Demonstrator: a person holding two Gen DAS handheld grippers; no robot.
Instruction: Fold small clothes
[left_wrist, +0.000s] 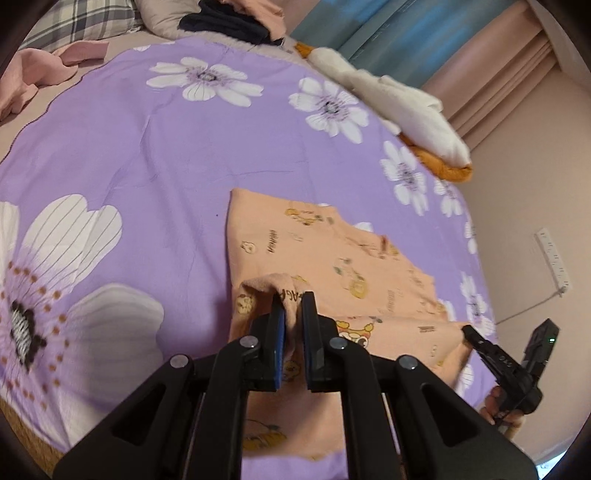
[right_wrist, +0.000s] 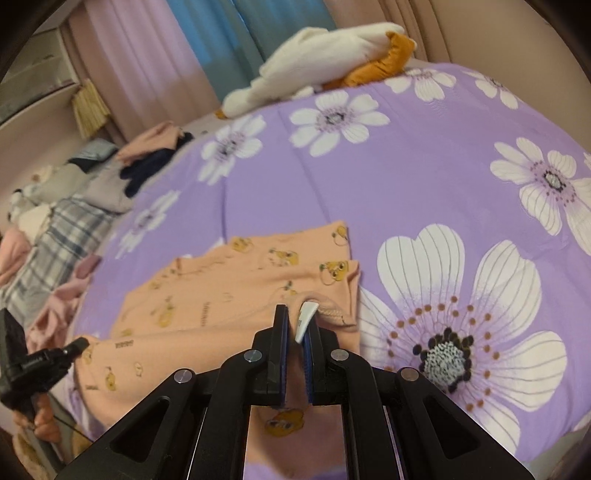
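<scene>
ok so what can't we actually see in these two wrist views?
- Near edge of the peach garment: left view, hidden behind the left tongs.
- White tag: right view, print too small; lower part pinched in the right tongs.
- Clothes pile: right view, blurred.

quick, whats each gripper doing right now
left gripper: shut on the peach garment
right gripper: shut on the peach garment, at its white label

Soft matt peach cloth garment (printed), smooth purple floral cotton bedspread, matt black plastic tongs
</scene>
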